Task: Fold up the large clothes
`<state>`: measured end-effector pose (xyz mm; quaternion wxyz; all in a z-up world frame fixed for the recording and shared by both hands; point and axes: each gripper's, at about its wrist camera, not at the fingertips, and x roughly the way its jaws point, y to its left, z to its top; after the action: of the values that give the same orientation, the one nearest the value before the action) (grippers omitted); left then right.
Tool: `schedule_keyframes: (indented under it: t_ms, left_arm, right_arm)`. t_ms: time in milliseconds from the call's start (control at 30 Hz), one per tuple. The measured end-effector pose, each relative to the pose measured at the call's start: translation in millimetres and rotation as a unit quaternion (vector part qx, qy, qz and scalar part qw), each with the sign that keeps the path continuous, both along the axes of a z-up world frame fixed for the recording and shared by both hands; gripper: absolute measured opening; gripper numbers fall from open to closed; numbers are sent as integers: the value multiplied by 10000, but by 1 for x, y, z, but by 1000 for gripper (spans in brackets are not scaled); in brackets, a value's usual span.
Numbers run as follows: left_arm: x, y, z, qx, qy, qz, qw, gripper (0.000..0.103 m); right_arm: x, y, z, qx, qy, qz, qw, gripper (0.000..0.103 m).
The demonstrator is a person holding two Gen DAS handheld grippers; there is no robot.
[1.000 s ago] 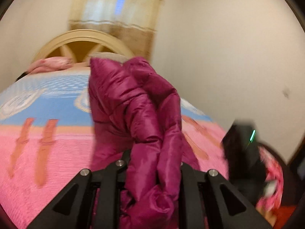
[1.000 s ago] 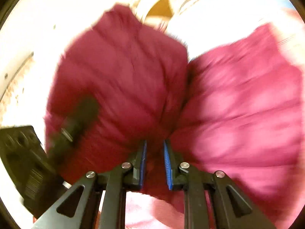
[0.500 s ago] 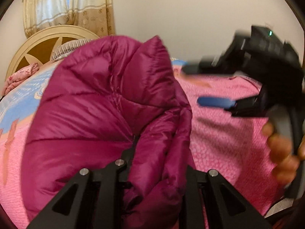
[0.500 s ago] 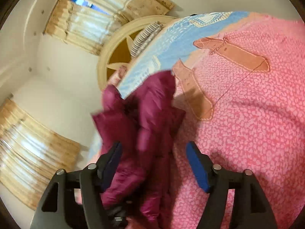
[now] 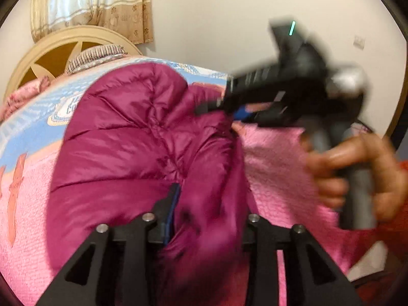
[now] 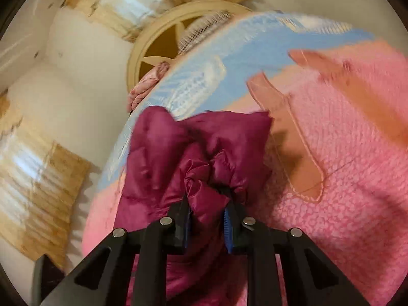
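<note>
Right gripper (image 6: pixel 207 210) has closed, pinching the magenta puffer jacket (image 6: pixel 193 153)

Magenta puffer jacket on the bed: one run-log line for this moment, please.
jacket: magenta puffer jacket bunched on pink bedspread | right gripper: jaws just closed, pinching a fold | left gripper: jaws just opening, fabric between

Pink-and-blue blanket (image 6: pixel 344 178), cream headboard (image 5: pixel 51 48), beige curtains (image 5: pixel 102 5).

The jacket (image 5: pixel 142 153) lies bunched on the bed (image 5: pixel 275 158), toward its foot edge. Pillows (image 5: pixel 97 54) sit at the head edge, against the headboard (image 5: pixel 51 48). A curtain (image 5: pixel 97 5) hangs behind the headboard.
</note>
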<state>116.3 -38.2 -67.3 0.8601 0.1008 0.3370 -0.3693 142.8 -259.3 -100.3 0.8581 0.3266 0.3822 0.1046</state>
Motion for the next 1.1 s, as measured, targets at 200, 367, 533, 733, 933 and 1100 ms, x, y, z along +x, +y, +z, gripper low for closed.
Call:
schedule_keyframes:
  t_ms: [200,367,533,733,933,1100]
  left_arm:
    - [12,50,50,-463,-89,-27,9989,76]
    - [64,63,74,-719,-171,494,9960,82]
    - [130,24,39,-748,516,733,9932,79]
    - [137,-8,-9,-554,759,842,9920,76]
    - [115,-24,-33,154,146,1169,9929,78]
    - [127,-26,-43,302,306,1390,9894,85]
  right_arm:
    - [9,4,-27,-252,174,51,9995,20]
    - [3,1,-35,-133,120,76,9998,20]
    - [1,9,-35,-346,66,62,9994,20]
    - [4,3,-42,-191,98,140,9997,19]
    - [20,-1,-47,-90,202,243,9995,19]
    - [25,0,-44,-215,214,240,9993,18]
